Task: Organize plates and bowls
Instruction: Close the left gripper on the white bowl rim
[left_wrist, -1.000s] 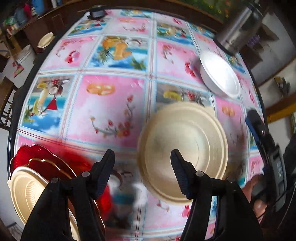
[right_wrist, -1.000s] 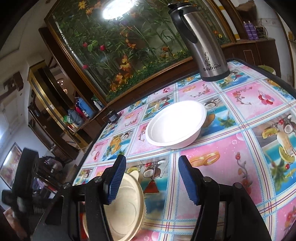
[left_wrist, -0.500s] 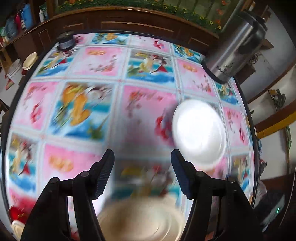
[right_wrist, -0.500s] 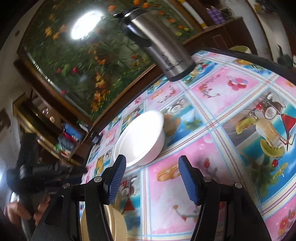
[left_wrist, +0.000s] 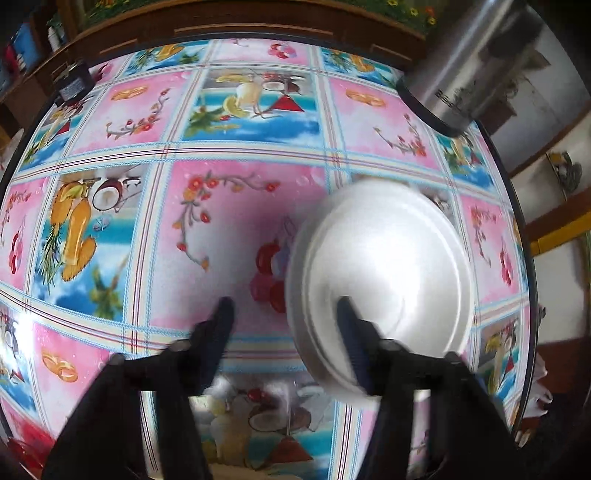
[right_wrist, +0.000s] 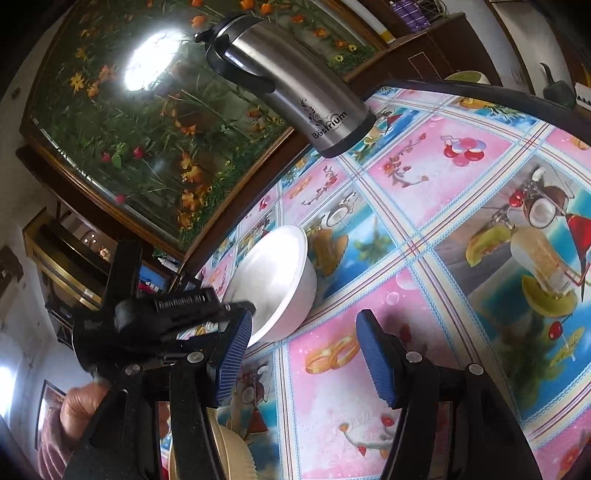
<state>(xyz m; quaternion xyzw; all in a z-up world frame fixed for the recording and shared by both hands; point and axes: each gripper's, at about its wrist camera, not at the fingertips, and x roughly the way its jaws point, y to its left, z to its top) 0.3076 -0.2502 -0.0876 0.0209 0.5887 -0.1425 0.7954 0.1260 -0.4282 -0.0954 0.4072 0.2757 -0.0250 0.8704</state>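
A white bowl (left_wrist: 384, 273) stands on the patterned tablecloth, blurred in the left wrist view. My left gripper (left_wrist: 284, 310) points down over its near-left rim, with one finger (left_wrist: 347, 317) inside the bowl and the other outside. The jaws are closing with the rim between them, and the pads do not press on it. The right wrist view shows the same bowl (right_wrist: 280, 273) with the left gripper's black body (right_wrist: 166, 314) and a hand beside it. My right gripper (right_wrist: 304, 354) hangs open over the cloth, holding nothing. A cream plate (right_wrist: 229, 454) lies under its left finger.
A tall steel thermos (right_wrist: 295, 88) stands behind the bowl near the table's far edge (left_wrist: 491, 147). A small black object (left_wrist: 74, 83) sits at the far left corner. A sliver of a red plate (left_wrist: 22, 446) shows at the near left. Wooden cabinets surround the table.
My left gripper travelled from above the cream plate across the table to the white bowl, and its jaws narrowed. My right gripper rolled and sank a little, staying open.
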